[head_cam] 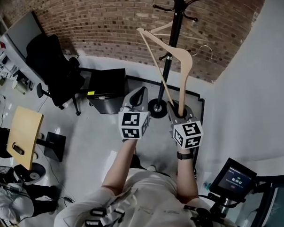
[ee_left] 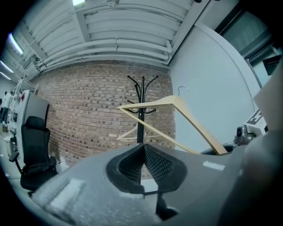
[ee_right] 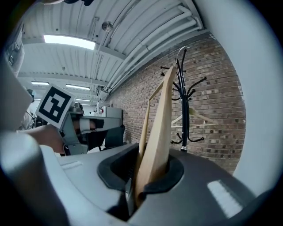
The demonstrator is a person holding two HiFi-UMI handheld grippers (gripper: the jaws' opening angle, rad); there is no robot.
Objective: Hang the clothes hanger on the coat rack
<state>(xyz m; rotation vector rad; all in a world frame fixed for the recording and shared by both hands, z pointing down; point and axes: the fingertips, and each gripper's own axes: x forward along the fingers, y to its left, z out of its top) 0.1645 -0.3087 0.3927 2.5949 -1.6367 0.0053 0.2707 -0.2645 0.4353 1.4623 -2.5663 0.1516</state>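
Note:
A pale wooden clothes hanger (head_cam: 185, 71) stands upright in my right gripper (head_cam: 178, 114), which is shut on the lower end of one arm. Its metal hook (head_cam: 205, 49) points toward the white wall. The black coat rack (head_cam: 177, 15) rises just behind the hanger, apart from it, with its round base (head_cam: 157, 107) on the floor. My left gripper (head_cam: 140, 93) is beside the right one, shut and empty. In the left gripper view the hanger (ee_left: 194, 123) crosses in front of the rack (ee_left: 141, 110). In the right gripper view the hanger (ee_right: 161, 128) fills the jaws of the right gripper (ee_right: 150, 172), with the rack (ee_right: 185, 114) beyond.
A second pale hanger (head_cam: 164, 27) hangs on the rack. A black office chair (head_cam: 55, 67) and a black cabinet (head_cam: 105, 88) stand to the left along the brick wall. A wooden table (head_cam: 23, 134) is at far left. A white wall (head_cam: 253, 82) and a screen on a stand (head_cam: 234, 179) lie to the right.

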